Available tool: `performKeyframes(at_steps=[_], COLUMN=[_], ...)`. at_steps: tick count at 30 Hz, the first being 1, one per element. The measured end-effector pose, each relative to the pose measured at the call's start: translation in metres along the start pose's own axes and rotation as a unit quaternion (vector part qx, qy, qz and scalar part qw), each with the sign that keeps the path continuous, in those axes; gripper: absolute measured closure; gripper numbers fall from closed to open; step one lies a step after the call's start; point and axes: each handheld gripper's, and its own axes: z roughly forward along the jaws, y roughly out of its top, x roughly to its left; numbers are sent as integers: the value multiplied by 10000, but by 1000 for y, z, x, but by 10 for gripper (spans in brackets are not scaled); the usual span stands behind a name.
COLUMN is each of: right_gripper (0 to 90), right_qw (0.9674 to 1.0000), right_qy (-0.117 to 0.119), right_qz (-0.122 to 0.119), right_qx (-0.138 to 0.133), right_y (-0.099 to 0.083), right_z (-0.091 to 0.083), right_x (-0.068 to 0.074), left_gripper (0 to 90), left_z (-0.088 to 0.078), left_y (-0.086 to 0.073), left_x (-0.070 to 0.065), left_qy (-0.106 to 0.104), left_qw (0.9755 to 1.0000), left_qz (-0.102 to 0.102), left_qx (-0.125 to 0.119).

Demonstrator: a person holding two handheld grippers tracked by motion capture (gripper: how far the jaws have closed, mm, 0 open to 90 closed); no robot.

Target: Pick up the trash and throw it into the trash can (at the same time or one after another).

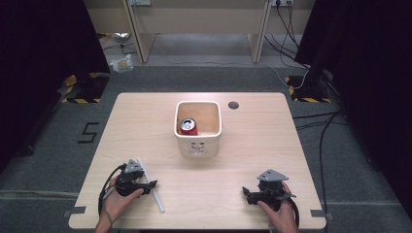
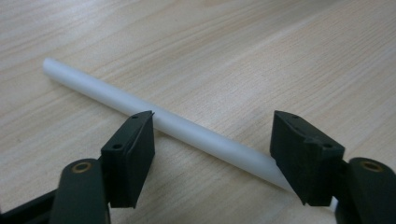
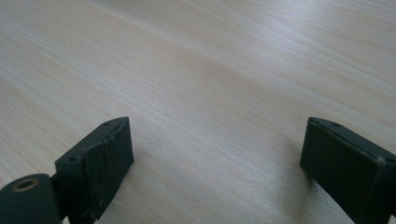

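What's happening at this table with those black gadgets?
A person holds a pair of tongs in each hand. The left tongs are down at a white tube lying on the wooden table, jaws either side of it but not yet pinching. The right tongs rest open over bare wood. Further back, a white bin holds a red can.

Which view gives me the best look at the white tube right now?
The left gripper view: the white tube lies close up on the wooden table, between open jaws. The high view shows it small, beside the left hand-held gripper. The right gripper view has bare table.
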Motion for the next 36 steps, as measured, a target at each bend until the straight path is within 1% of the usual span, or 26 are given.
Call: performKeyframes(at_steps=[1,4,5,9,13,19,20,21,23,27,29,30,33,34,35,36], right_gripper=[94,94,94,95,94,94,95,94,94,94,94,94,94,95,95,94], right_qw=[10000,10000,10000,10000,10000,10000,10000,10000,10000,10000,10000,10000,10000,10000,10000,10000], right_qy=[0,0,0,0,0,0,0,0,1,0,0,-1,-1,0,0,0], right_qz=[-6,0,-1,0,0,0,-4,0,0,0,-3,0,0,-1,-1,0], right_qx=[-2,0,-1,0,0,0,-2,-1,-1,0,-2,-1,-1,-1,-1,-1], right_y=[0,0,0,0,0,0,0,0,0,0,0,0,0,0,0,0], right_z=[0,0,0,0,0,0,0,0,0,0,0,0,0,0,0,0], right_x=[0,0,0,0,0,0,0,0,0,0,0,0,0,0,0,0], left_gripper=[375,431,463,565,616,723,723,744,760,766,750,718,715,738,738,769], left_z=[1,1,2,2,2,0,-1,-1,-1,-1,-1,0,1,1,1,2], left_y=[1,3,4,6,7,7,7,7,7,8,9,11,11,12,12,11], left_x=[0,0,1,0,0,2,2,3,4,5,6,6,7,7,8,11], left_qy=[75,73,44,-31,-54,-59,-56,-64,-64,-104,-85,-76,-76,-72,-73,-119], left_qw=[9999,9998,9997,9995,9994,9992,9992,9992,9992,9992,9991,9992,9992,9993,9994,9996], left_qz=[119,173,232,301,350,376,370,377,375,351,336,312,306,289,265,198], left_qx=[15,35,31,33,61,104,114,129,150,184,225,248,252,226,216,161])
